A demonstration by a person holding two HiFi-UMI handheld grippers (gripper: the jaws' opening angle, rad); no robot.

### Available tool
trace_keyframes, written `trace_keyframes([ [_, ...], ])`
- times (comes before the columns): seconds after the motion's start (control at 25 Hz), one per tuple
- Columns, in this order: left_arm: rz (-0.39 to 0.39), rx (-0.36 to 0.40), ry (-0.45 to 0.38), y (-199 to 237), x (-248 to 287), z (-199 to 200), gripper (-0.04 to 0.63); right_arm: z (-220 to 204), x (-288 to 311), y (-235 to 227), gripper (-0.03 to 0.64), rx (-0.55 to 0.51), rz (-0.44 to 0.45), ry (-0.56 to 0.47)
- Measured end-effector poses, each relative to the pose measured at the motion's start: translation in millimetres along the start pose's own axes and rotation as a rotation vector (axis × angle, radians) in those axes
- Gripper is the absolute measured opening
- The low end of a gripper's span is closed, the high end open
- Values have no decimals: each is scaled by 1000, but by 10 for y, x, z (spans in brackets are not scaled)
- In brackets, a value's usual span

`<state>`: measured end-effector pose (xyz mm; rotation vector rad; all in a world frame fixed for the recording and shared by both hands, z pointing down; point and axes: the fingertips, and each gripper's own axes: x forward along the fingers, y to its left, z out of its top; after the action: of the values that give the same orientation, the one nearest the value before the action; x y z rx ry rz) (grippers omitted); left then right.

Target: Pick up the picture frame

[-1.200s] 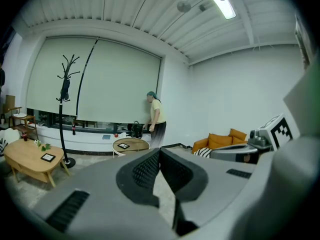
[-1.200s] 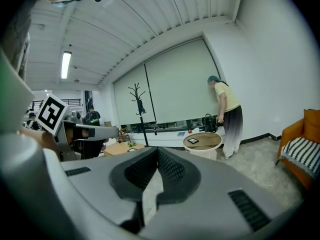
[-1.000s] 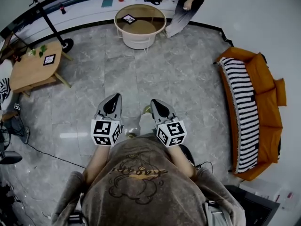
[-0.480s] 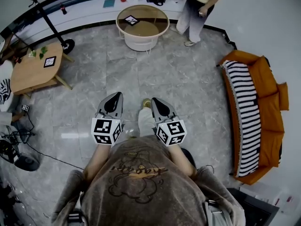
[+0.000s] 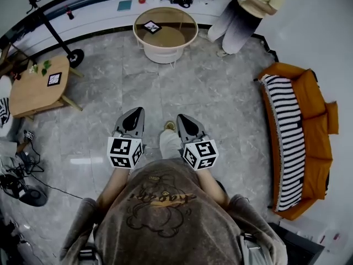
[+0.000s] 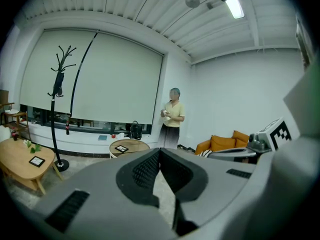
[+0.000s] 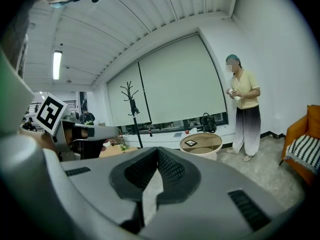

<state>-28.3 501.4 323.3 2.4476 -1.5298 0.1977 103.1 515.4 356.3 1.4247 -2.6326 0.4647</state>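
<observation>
Left gripper (image 5: 134, 116) & right gripper (image 5: 185, 121), both closed, empty, aim at picture frame (image 5: 151, 26) flat on round table (image 5: 172, 36) dead ahead, well apart. Left looks slightly nearer.

The right hand-held gripper (image 7: 158, 149) has its jaws pressed together, with nothing between them. Straight past its tips and a little to the right stands a round surface (image 7: 207, 145) carrying a small dark picture frame (image 7: 191, 143). Farther right a person (image 7: 245, 115) in a yellow top stands on the floor, and an orange sofa (image 7: 311, 126) with a striped cover shows at the right edge. Left of the tips are a coat stand (image 7: 131, 109) and the left hand-held gripper (image 7: 114, 130).
</observation>
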Motion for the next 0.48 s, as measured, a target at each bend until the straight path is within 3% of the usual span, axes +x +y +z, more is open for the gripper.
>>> trace_keyframes([
  [0.48,1,-9,18,349,730,373,18,423,668,-429,17,1,5,18],
])
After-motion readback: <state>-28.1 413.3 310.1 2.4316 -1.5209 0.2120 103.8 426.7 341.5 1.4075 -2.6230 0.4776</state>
